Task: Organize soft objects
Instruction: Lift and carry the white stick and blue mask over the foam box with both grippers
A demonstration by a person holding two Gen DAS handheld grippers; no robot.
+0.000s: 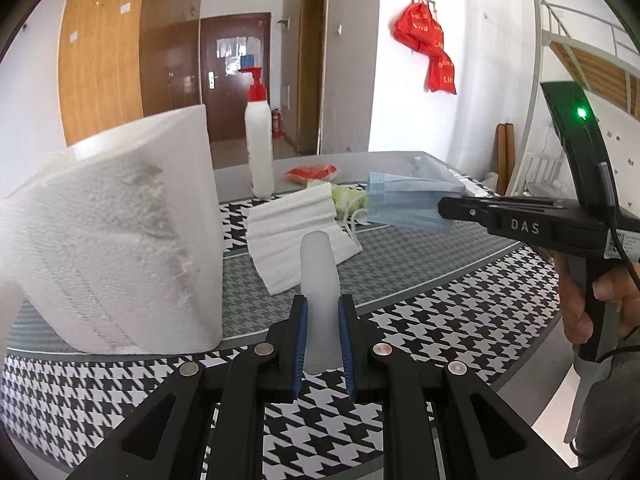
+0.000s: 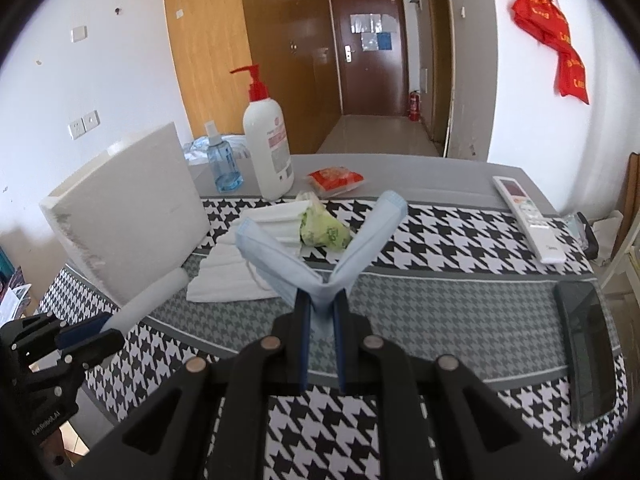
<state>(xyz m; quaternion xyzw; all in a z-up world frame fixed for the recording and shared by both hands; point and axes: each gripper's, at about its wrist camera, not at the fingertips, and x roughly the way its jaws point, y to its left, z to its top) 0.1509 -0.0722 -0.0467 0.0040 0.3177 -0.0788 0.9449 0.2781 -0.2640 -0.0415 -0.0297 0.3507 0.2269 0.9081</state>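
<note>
left gripper [image 1: 323,344]: clamped on a translucent white soft tube [image 1: 319,280], which sticks forward from between the blue pads, clear of the cloth
right gripper [image 2: 322,340]: clenched on the fold of a light-blue pleated face mask [image 2: 320,264]; its two halves splay up in a V, lifted off the table
table [image 2: 440,308]: black-and-white houndstooth cloth with grey bands
phone [image 2: 586,344]: dark slab, flat at the table's right edge
white masks [image 2: 236,268]: folded stack lying on the cloth just beyond both grippers
foam block [image 2: 128,216]: big white slab, tilted, left of the stack
green bag [image 2: 326,232]: crumpled, touching the stack's far side
remote [image 2: 528,220]: white, right side
pump bottle [image 2: 268,144]: white with red pump, upright at the back; red packet [image 2: 336,178] beside it
</note>
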